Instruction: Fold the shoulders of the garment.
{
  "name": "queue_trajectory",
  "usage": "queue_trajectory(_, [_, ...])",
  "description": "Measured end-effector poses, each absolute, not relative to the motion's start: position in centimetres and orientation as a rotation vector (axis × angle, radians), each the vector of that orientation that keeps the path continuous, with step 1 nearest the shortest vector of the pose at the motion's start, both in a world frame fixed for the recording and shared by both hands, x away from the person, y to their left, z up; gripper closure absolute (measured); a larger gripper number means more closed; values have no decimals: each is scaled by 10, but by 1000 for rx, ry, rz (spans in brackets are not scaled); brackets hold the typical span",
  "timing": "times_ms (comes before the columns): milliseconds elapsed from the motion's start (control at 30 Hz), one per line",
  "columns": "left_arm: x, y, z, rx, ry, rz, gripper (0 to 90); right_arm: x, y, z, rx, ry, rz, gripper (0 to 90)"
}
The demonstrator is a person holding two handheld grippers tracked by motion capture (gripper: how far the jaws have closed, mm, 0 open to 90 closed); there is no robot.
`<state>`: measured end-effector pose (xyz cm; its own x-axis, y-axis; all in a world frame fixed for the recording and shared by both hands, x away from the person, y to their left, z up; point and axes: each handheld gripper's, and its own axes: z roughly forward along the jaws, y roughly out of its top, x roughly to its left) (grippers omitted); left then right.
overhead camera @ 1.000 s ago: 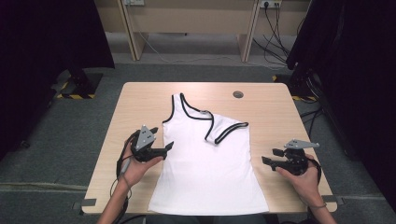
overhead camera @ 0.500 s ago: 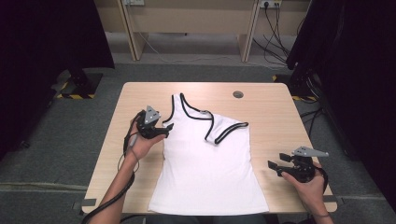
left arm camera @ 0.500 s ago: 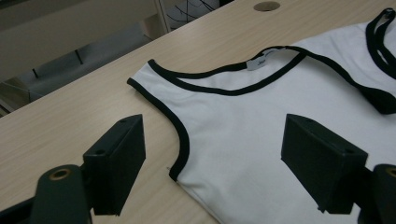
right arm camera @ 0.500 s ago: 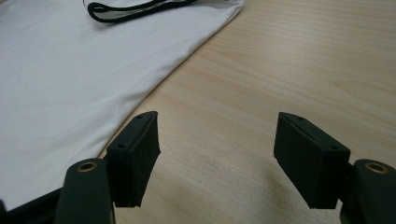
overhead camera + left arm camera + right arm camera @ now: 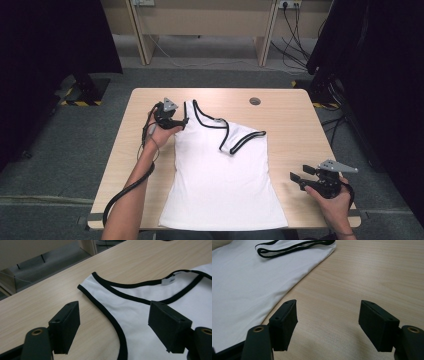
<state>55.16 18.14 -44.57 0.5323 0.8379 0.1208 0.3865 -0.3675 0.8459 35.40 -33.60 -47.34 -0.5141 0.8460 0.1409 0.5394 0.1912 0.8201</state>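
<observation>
tank top (image 5: 155,322) cut off (right edge), label print (image 5: 171,280) unreadable

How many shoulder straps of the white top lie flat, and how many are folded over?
1 flat, 1 folded. The flat strap lies by the left gripper; the folded strap lies turned onto the white top.

Grey carpet floor (image 5: 75,150), black curtains (image 5: 50,40), wooden desk legs (image 5: 142,45).

- My table (image 5: 290,125) is light wood with a small round hole (image 5: 255,101) at its far side.
- A white top (image 5: 220,175) with black edges lies flat on it.
</observation>
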Motion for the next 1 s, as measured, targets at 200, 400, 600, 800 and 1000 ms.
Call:
queue_trajectory(200, [568, 178, -450, 1982, 1022, 700, 268, 353, -337, -476, 1305, 2126, 1240, 313])
queue_trajectory(400, [583, 176, -457, 2023, 1042, 691, 311, 353, -337, -477, 1300, 2125, 1240, 313])
queue_trajectory(600, [593, 172, -465, 2038, 1068, 654, 338, 353, -336, -477, 1291, 2135, 1237, 311])
queue_trajectory(800, [602, 169, -471, 2036, 1101, 599, 350, 353, -336, -477, 1284, 2144, 1233, 311])
queue_trajectory(1000, [612, 166, -476, 2045, 1146, 521, 365, 353, -334, -477, 1274, 2152, 1225, 311])
